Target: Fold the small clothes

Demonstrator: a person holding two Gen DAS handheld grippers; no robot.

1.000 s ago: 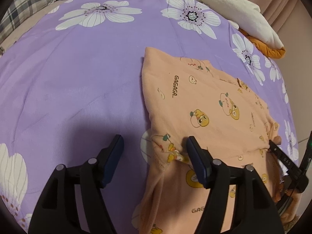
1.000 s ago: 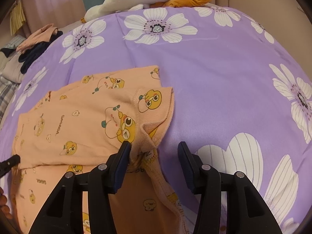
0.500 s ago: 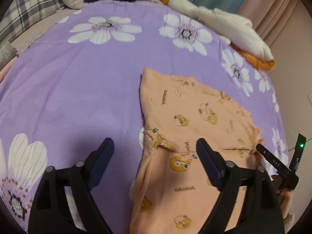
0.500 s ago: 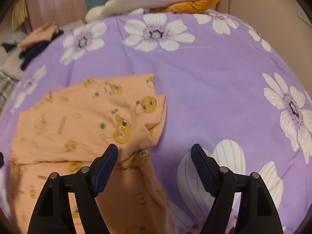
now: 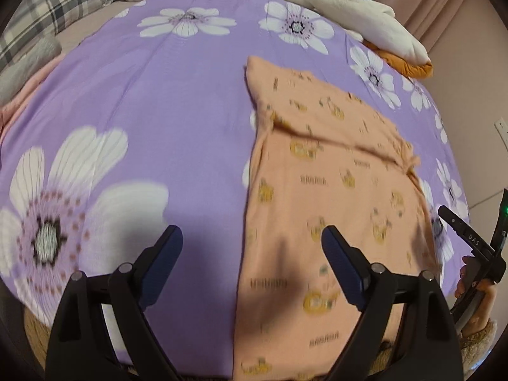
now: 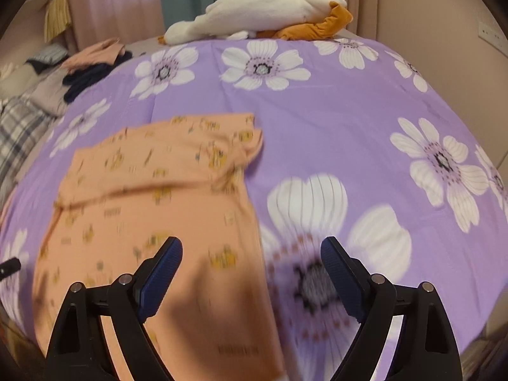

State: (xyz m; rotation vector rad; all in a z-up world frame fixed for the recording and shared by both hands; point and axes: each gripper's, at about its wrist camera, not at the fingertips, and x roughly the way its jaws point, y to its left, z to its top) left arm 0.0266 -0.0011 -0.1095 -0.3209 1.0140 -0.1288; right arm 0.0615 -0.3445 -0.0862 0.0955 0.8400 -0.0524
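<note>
Dark-blue pads line both pairs of jaws, and both stand wide apart with nothing between them. The left gripper (image 5: 252, 244) hangs above the bed, its right pad over the peach garment (image 5: 333, 197), its left pad over bare purple bedspread (image 5: 152, 101). The right gripper (image 6: 250, 254) mirrors it: left pad over the garment (image 6: 152, 197), right pad over a big white flower print. Neither touches the cloth.

Out from the jaws, the garment lies flat on the bedspread, its top portion folded down across the body, a creased edge running across at about 12 o'clock in both views. Its yellow cartoon print is blurred. At 4 o'clock in the left view, the right hand (image 5: 476, 285) grips its tool. Far off at 12 o'clock, a cream-and-orange plush (image 6: 260, 9) rests at the bed's edge.
</note>
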